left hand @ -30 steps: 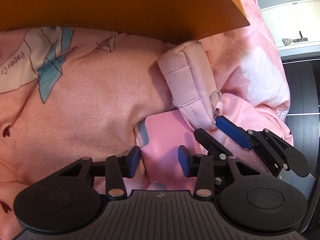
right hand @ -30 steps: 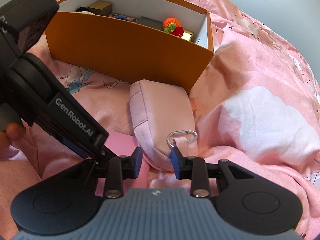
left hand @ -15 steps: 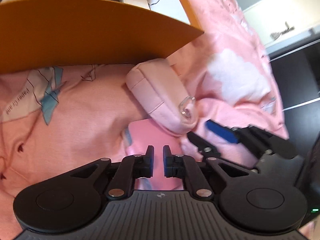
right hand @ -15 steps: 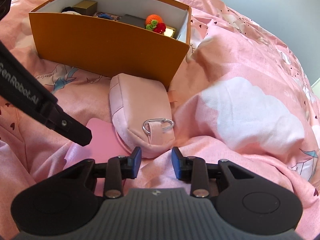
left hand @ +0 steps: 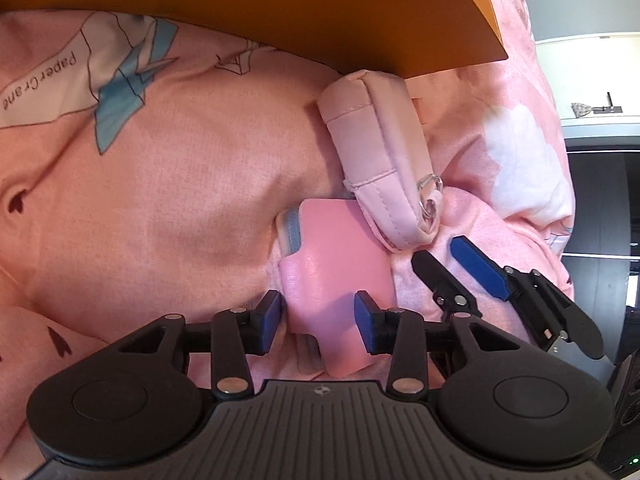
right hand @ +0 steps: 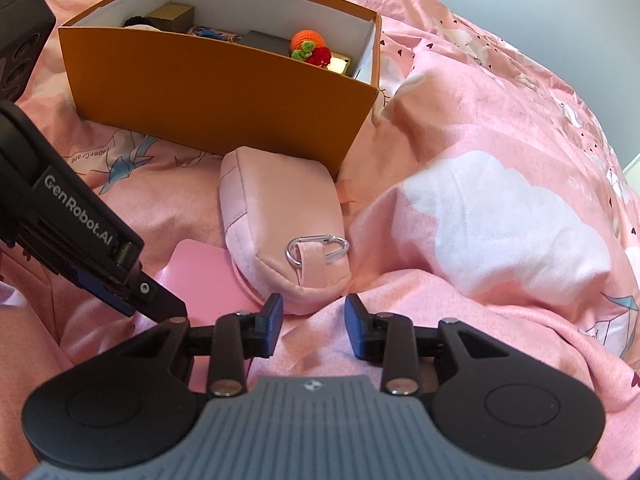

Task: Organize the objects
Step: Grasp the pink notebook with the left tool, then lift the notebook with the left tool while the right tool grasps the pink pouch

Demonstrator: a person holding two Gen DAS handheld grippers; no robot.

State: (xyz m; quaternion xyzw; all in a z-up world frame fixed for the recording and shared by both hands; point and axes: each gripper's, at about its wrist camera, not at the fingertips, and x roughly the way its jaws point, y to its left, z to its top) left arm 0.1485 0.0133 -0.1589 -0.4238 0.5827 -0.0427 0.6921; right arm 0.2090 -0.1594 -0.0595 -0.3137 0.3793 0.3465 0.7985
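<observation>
Left gripper point(left hand: 318, 322) is open around the pink case point(left hand: 340, 272) beside the pouch point(right hand: 280, 232); close squarely. Right gripper point(right hand: 314, 326) is open, empty.

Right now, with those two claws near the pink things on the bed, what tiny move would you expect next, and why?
Probably the left gripper closes. Its open fingers already straddle the flat pink case, which lies on the bedspread partly under the pink pouch. Gripping it would allow lifting it toward the orange box. The right gripper sits open just short of the pouch.
</observation>
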